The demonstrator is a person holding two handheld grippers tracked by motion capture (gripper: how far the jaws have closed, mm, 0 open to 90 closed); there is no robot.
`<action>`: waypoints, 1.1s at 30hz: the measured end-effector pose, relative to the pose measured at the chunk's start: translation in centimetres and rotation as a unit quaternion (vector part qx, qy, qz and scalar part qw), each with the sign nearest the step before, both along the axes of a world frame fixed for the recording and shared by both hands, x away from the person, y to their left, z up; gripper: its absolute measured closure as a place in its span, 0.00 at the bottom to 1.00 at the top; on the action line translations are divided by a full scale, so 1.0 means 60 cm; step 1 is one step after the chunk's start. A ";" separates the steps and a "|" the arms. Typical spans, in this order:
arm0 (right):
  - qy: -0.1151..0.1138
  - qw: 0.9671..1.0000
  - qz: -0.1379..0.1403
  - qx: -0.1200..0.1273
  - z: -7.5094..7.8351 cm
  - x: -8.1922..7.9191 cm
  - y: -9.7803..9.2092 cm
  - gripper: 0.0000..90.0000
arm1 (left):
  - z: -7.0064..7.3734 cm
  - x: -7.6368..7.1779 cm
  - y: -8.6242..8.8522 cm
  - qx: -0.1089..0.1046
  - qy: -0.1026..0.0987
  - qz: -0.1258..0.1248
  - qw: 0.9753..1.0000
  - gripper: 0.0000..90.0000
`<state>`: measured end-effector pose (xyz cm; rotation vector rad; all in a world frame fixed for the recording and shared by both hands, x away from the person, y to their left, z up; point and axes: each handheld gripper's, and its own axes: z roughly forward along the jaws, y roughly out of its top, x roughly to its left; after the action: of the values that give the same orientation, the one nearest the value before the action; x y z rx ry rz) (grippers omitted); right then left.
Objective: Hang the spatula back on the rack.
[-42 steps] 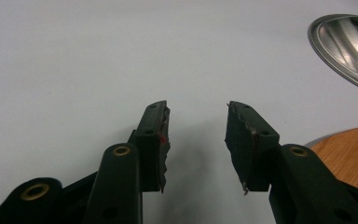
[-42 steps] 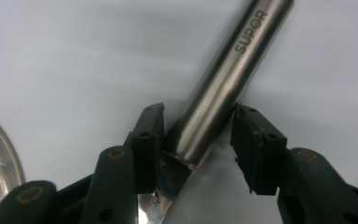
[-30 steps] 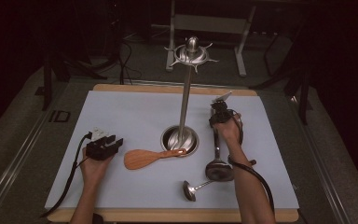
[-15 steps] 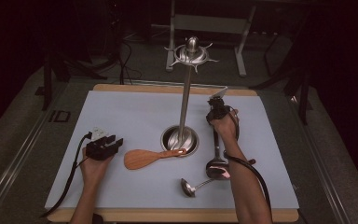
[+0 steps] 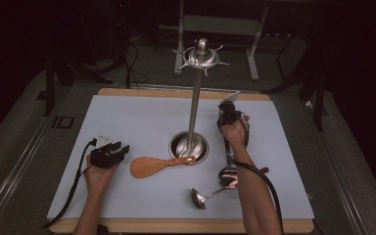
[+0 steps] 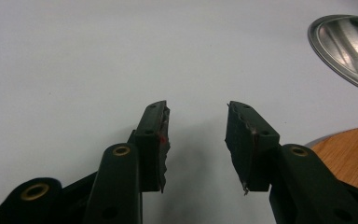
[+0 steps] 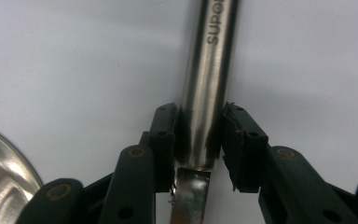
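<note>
- progress looks early: my right gripper (image 7: 193, 135) is clamped on the steel handle of a big ladle (image 5: 228, 172), its bowl low near the mat (image 5: 127, 117).
- hanging stand (image 5: 196, 105) holds nothing on its hooks, so i judge lifting and hooking the ladle is left.
- wooden spatula (image 5: 152, 165) and small ladle (image 5: 204, 195) lie on the mat, waiting.
- my left gripper (image 6: 196, 140) rests with jaws apart, holding nothing, just beside the spatula.

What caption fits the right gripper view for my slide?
Right gripper clamped on the steel utensil handle above the white mat, stand base at lower left.
</note>
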<state>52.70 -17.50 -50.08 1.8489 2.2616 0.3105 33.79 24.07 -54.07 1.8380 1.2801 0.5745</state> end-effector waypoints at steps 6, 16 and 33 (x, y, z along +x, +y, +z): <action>-0.016 1.000 0.016 0.004 0.011 -0.010 0.006 0.77 | 0.000 0.001 0.001 -0.004 0.002 0.003 1.000 0.66; -0.058 0.996 0.045 0.047 0.054 -0.036 0.005 0.77 | -0.001 0.000 0.005 -0.015 -0.001 0.004 1.000 0.66; -0.137 0.985 0.074 0.077 0.093 -0.070 0.004 0.77 | 0.000 0.000 0.004 -0.012 -0.001 0.009 1.000 0.65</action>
<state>48.47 -17.26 -44.50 1.5907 2.2368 0.7354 33.80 24.32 -54.10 1.8079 1.2981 0.5668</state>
